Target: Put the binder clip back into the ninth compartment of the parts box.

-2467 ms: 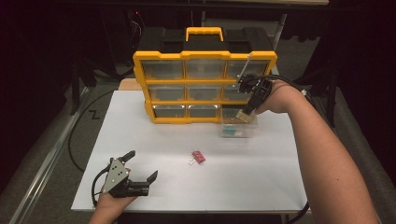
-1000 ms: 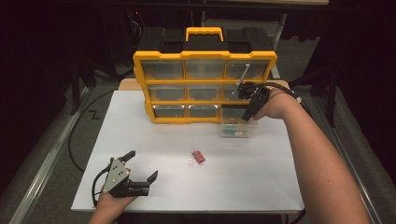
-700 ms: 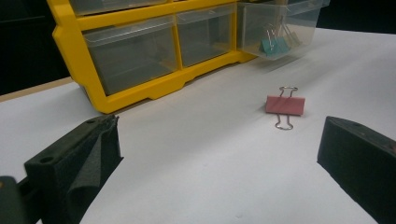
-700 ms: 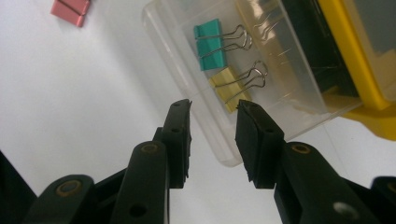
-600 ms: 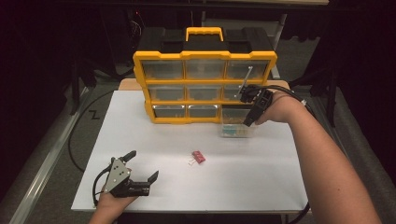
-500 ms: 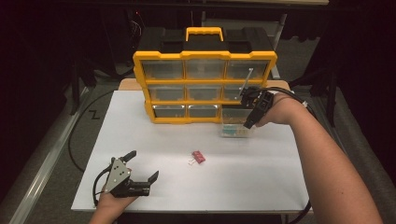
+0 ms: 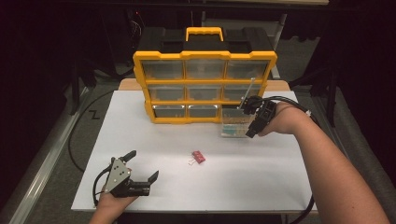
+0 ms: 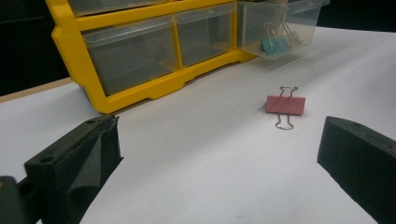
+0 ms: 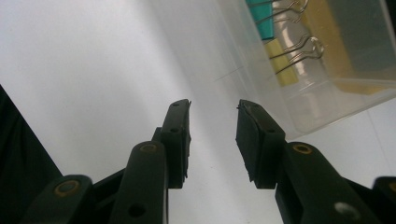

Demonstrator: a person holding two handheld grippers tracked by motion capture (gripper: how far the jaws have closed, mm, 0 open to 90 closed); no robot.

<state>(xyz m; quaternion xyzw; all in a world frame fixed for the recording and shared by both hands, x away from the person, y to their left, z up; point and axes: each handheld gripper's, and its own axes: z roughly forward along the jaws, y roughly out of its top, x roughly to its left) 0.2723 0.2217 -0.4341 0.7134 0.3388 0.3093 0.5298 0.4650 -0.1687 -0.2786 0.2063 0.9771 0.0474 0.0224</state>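
Observation:
A pink binder clip [image 7: 199, 156] [image 8: 285, 103] lies on the white table [image 7: 261, 186], apart from both grippers. The yellow organizer [image 7: 204, 81] [image 8: 140, 88] stands at the back. Its bottom right clear drawer [image 7: 233, 128] [image 8: 280, 18] [image 9: 327, 93] is pulled out and holds a teal clip [image 8: 273, 44] [image 9: 261, 18] and a yellow clip [image 9: 280, 56]. My right gripper [image 7: 250, 134] [image 9: 214, 105] hovers just beside that drawer's front. Its jaws have just been opening and nothing is between them. My left gripper [image 7: 142, 164] [image 8: 219, 140] rests open near the table's front left, facing the pink clip.
The organizer's other drawers [image 7: 203, 69] are closed. A black cable [image 7: 74, 135] loops off the table's left edge. Bare table lies between the pink clip and the front edge.
My right gripper has drawn back a little from the drawer, toward the right and the near side. The left gripper and the pink clip stayed where they were.

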